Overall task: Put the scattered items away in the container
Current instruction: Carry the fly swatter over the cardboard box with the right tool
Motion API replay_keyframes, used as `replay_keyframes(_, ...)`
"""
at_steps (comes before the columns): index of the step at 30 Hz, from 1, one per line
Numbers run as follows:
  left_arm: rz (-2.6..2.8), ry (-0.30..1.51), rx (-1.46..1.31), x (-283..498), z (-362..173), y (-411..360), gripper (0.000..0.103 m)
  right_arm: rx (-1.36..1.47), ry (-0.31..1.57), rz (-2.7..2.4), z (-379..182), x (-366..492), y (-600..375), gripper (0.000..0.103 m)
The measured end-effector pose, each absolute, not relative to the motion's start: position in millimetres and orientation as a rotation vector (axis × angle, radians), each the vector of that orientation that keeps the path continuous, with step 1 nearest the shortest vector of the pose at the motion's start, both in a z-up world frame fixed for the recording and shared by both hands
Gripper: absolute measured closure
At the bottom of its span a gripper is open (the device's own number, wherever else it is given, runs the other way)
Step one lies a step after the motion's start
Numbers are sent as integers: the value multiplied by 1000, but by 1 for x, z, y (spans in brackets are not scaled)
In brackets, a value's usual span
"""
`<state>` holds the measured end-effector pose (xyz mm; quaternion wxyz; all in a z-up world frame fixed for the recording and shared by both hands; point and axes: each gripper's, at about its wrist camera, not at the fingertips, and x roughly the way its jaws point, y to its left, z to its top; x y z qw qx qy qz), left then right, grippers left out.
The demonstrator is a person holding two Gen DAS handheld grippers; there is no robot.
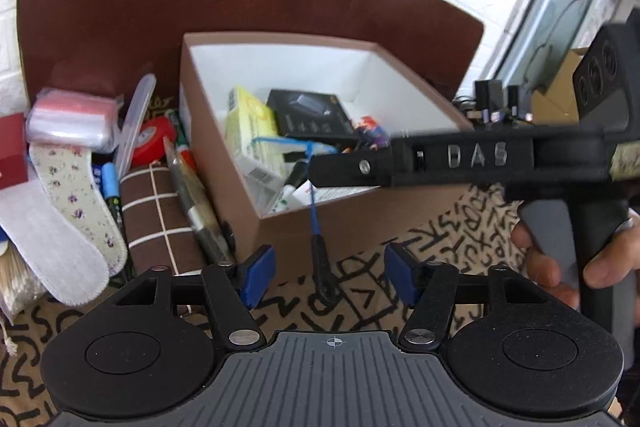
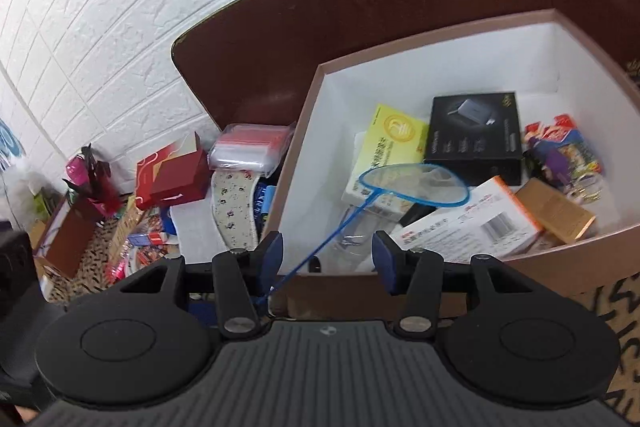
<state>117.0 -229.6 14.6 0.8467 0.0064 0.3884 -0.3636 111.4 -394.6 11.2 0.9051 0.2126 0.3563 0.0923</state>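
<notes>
Small net [image 2: 414, 184]: blue oval hoop, pale mesh, thin blue handle with black grip; hoop inside brown box [image 2: 304, 147], handle overhanging its front wall. Left gripper [image 1: 329, 277] and right gripper [image 2: 327, 259]: fingers wide, holding nothing.

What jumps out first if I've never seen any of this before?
A brown box with white walls, already half full: a black carton, a yellow pack, and a small blue net whose handle hangs out over the front rim. Left of it lies a clutter including a floral insole.

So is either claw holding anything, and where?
Nothing. Left claw and right claw are both open; the blue net handle passes the right one ungripped.
</notes>
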Motion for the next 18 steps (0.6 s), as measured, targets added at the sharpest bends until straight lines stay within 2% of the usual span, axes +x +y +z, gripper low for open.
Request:
replay_keyframes(2,-751,839,7,124,10,-229,45,452,757,195,5,123,-392,48)
replay_keyframes(4,-740,853,-1,130,8,-228,57,431,748,179,2,131,-388,54)
replay_keyframes(5,-738,857,-2,132,8,-227,80,416,750,168,3,132,-386,58)
replay_keyframes(6,-737,858,0,134,9,-227,91,404,740,189,4,132,-385,80)
replay_keyframes(7,-733,854,4,134,10,-227,93,395,735,208,5,131,-383,87)
replay_keyframes(9,-734,831,18,132,14,-226,94,376,718,195,6,127,-382,89)
replay_keyframes(11,-732,802,36,128,18,-227,97,347,690,177,10,120,-381,101)
replay_keyframes(18,-739,749,71,129,36,-238,99,328,646,135,22,112,-388,103)
